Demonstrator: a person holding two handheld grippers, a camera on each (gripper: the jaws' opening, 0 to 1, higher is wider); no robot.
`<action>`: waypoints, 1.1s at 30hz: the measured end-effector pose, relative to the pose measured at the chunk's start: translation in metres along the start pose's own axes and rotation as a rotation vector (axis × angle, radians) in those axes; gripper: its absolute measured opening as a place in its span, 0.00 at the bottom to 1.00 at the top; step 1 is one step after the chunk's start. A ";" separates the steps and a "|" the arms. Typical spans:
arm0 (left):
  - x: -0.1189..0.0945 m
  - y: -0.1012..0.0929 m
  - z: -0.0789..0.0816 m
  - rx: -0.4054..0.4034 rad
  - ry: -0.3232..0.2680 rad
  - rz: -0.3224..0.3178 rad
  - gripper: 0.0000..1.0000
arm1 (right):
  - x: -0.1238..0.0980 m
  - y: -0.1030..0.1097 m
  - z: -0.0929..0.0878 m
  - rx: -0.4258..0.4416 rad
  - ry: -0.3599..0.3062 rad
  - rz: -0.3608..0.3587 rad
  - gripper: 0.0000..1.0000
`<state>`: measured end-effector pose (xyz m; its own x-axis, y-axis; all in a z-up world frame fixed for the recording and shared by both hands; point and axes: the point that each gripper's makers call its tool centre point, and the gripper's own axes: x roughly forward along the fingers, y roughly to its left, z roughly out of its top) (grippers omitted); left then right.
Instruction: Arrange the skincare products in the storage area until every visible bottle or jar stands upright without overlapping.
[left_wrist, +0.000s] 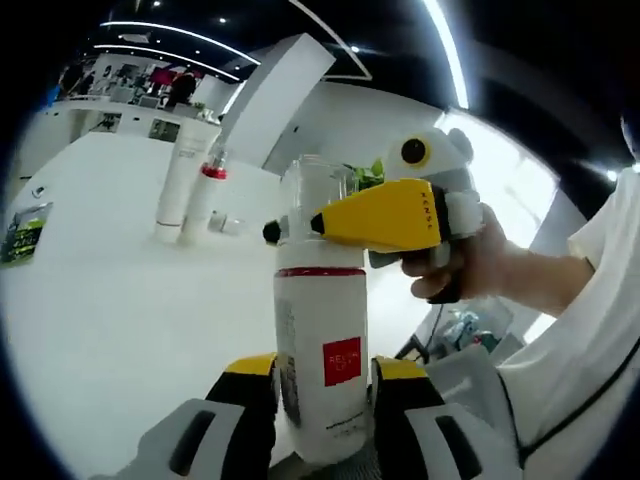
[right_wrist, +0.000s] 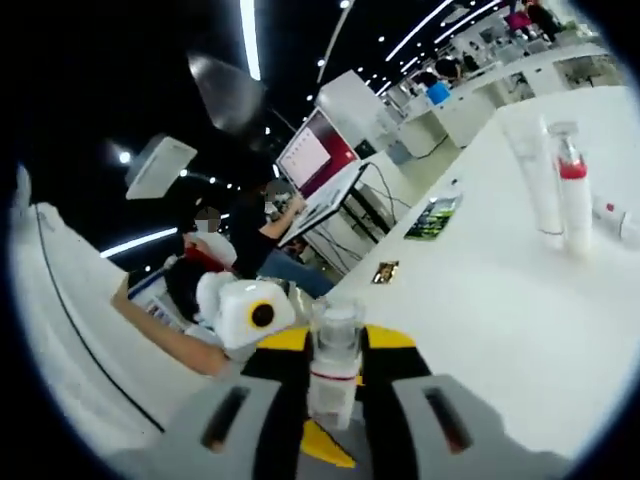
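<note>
A white bottle (left_wrist: 322, 350) with a red square label, a red band and a clear cap (left_wrist: 312, 190) stands upright between my left gripper's (left_wrist: 322, 388) yellow-and-black jaws, which are shut on its body. My right gripper (left_wrist: 298, 228), yellow and held by a hand (left_wrist: 470, 265), comes in from the right and is clamped on the clear cap. In the right gripper view the same cap (right_wrist: 336, 340) and red band sit between my right gripper's (right_wrist: 335, 372) jaws. A tall white tube (left_wrist: 182, 180) and a slim bottle with a red collar (left_wrist: 206, 198) stand upright side by side on the table.
The white table (left_wrist: 120, 320) spreads wide to the left. A small white item (left_wrist: 230, 225) lies near the two standing products. A green leaflet (left_wrist: 24, 232) lies at the far left edge. People sit at a laptop (right_wrist: 320, 195) beyond the table.
</note>
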<state>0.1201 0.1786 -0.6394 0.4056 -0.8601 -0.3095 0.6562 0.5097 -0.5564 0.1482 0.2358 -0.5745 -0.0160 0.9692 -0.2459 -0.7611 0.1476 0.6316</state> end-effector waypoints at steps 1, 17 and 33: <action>0.001 -0.003 0.000 0.004 0.001 -0.013 0.36 | -0.002 0.001 -0.002 -0.021 0.022 0.016 0.19; 0.003 -0.014 0.000 0.080 -0.016 -0.061 0.27 | -0.007 0.024 -0.012 -0.214 0.144 0.162 0.20; 0.006 0.008 -0.021 0.180 0.108 0.061 0.27 | -0.017 0.006 -0.027 -0.333 0.407 0.030 0.22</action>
<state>0.1141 0.1770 -0.6622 0.3839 -0.8201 -0.4243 0.7395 0.5483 -0.3905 0.1267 0.2153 -0.5867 -0.2416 0.8069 -0.5389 -0.9201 -0.0141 0.3913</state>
